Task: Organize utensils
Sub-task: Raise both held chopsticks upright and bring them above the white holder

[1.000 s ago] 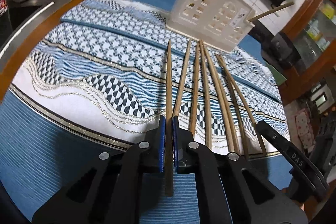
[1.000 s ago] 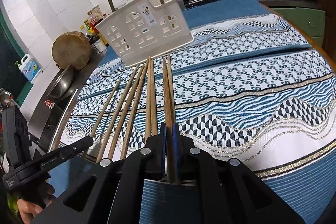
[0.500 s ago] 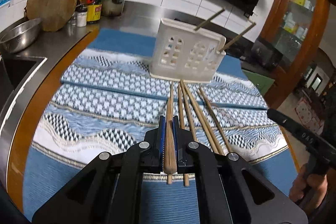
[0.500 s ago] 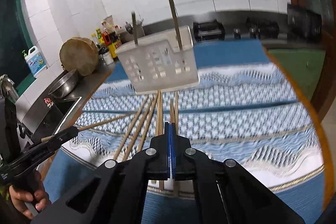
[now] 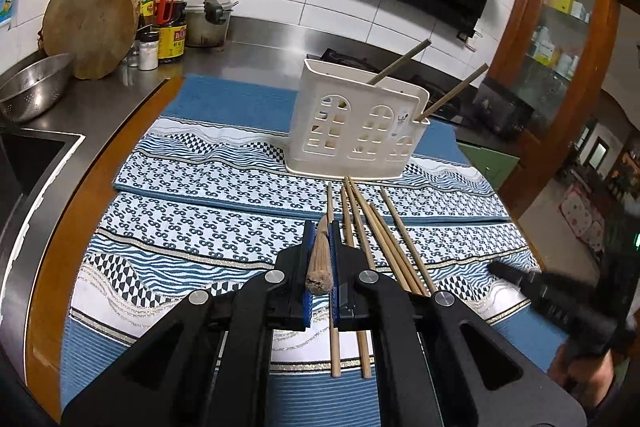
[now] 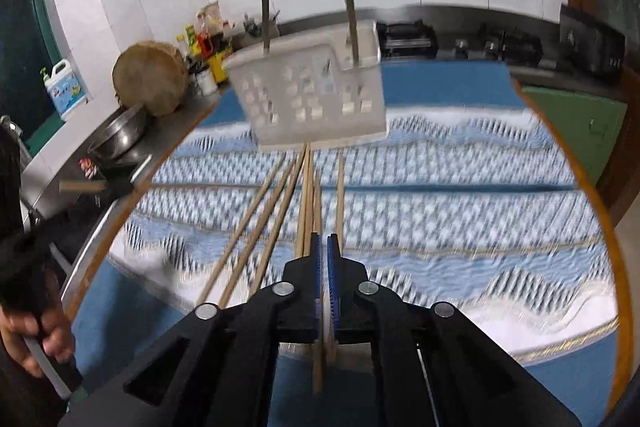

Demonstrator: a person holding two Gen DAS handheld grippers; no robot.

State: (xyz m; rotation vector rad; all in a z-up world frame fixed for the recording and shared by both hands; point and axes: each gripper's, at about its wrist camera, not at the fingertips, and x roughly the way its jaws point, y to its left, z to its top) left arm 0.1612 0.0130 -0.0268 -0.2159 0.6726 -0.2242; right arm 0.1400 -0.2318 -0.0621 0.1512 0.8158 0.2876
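Observation:
A white slotted utensil holder (image 5: 356, 123) (image 6: 312, 99) stands at the far side of the patterned mat (image 5: 208, 203), with two chopsticks upright in it. Several loose chopsticks (image 5: 384, 239) (image 6: 256, 223) lie in a fan on the mat in front of it. My left gripper (image 5: 319, 227) is shut on a chopstick (image 5: 320, 263), lifted off the mat with its thick end towards the camera. My right gripper (image 6: 321, 239) hangs above the fan, shut on another chopstick (image 6: 318, 367); that view is blurred. In the left wrist view the right gripper (image 5: 552, 299) shows low on the right.
A round wooden board (image 5: 90, 25), sauce bottles (image 5: 170, 23), a pot (image 5: 208, 21) and a steel colander (image 5: 34, 89) stand on the counter at the back left, beside a sink (image 5: 28, 163). A stove (image 6: 408, 37) sits behind the holder. A wooden cabinet (image 5: 560, 39) is on the right.
The left gripper has risen with its chopstick, which has come off the mat and tipped its near end up. The right gripper has risen a little. Both views now face the holder more squarely.

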